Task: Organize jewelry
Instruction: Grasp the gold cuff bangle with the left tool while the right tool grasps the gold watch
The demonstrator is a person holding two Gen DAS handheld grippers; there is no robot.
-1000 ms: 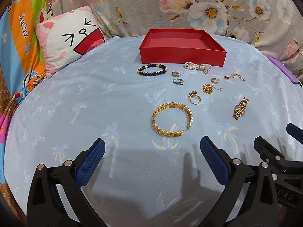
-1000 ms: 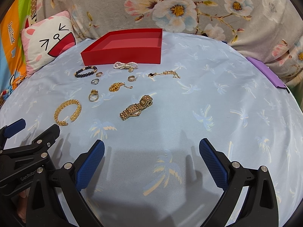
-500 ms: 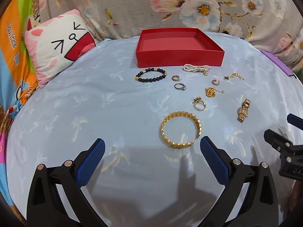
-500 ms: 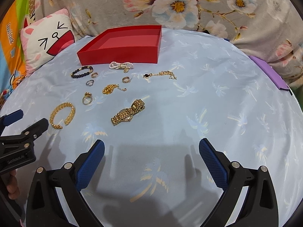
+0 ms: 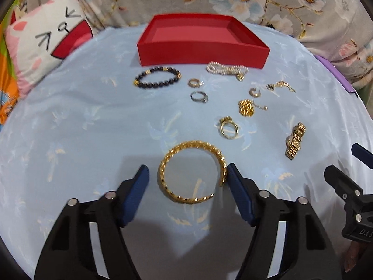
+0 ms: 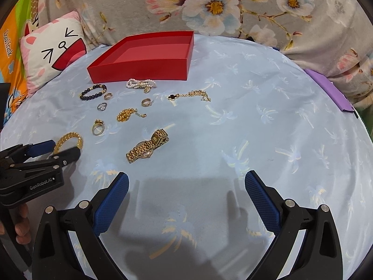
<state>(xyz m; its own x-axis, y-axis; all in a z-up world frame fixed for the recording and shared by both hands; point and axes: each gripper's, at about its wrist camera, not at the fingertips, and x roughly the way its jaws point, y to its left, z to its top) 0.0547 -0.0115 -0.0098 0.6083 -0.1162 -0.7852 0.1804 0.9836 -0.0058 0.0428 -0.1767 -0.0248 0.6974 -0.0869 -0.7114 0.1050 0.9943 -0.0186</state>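
between the pads of the left gripper (image 5: 186, 179), low in the frame, lies the gold bangle (image 5: 192, 171), its gap facing right. its jaws have just been closing around it, right pad touching, left pad just apart. the right gripper (image 6: 186, 192) is spread and empty, farther away.

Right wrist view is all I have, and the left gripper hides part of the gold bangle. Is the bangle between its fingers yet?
Observer: Yes. In the left wrist view the gold bangle lies flat between the fingers of the left gripper, whose jaws have just been closing.
Operator: Is it gripped?
Observer: Not yet. One finger is at the bangle's rim, but the other finger stands clear of it.
Operator: Where is the bangle's opening?
Observer: At the lower right of that picture, beside the finger that is at the rim.
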